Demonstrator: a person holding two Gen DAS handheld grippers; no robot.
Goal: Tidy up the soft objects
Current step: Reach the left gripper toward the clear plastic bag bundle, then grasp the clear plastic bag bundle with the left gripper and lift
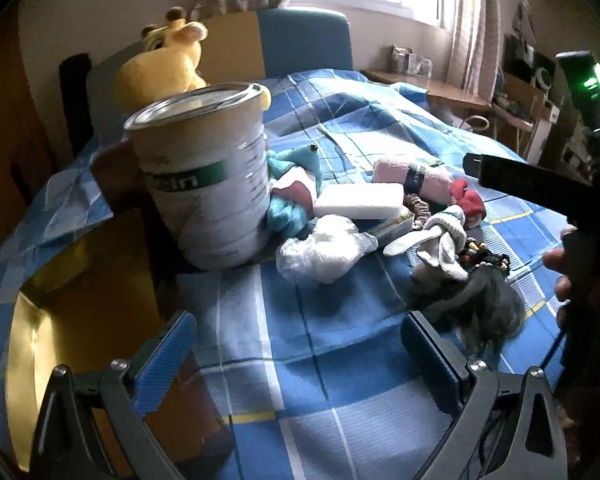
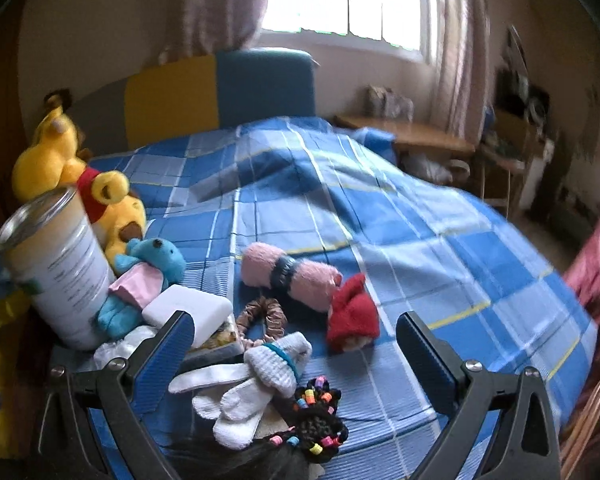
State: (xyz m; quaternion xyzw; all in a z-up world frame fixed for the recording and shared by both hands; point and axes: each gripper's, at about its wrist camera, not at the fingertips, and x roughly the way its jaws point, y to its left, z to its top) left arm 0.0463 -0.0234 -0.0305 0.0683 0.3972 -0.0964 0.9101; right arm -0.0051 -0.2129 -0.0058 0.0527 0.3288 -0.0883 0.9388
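Note:
A pile of soft things lies on the blue checked bed. It holds a blue plush bear (image 2: 156, 260) in pink cloth, a rolled pink towel (image 2: 288, 276) with a dark band, a red knitted hat (image 2: 352, 312), white socks (image 2: 256, 384), a brown scrunchie (image 2: 262, 312) and a black braided hairpiece with coloured beads (image 2: 320, 420). The same pile appears in the left wrist view with the towel (image 1: 404, 178) and socks (image 1: 440, 240). My right gripper (image 2: 296, 360) hangs open just above the socks. My left gripper (image 1: 300, 360) is open over bare bedspread, short of the pile.
A tall white tin (image 1: 208, 184) stands left of the pile, with a yellow giraffe plush (image 1: 164, 68) and a yellow bear plush (image 2: 116, 208) behind it. A white foam block (image 1: 360, 202) and a crumpled plastic bag (image 1: 324, 248) lie beside the tin. A wooden desk (image 2: 412, 136) stands by the window.

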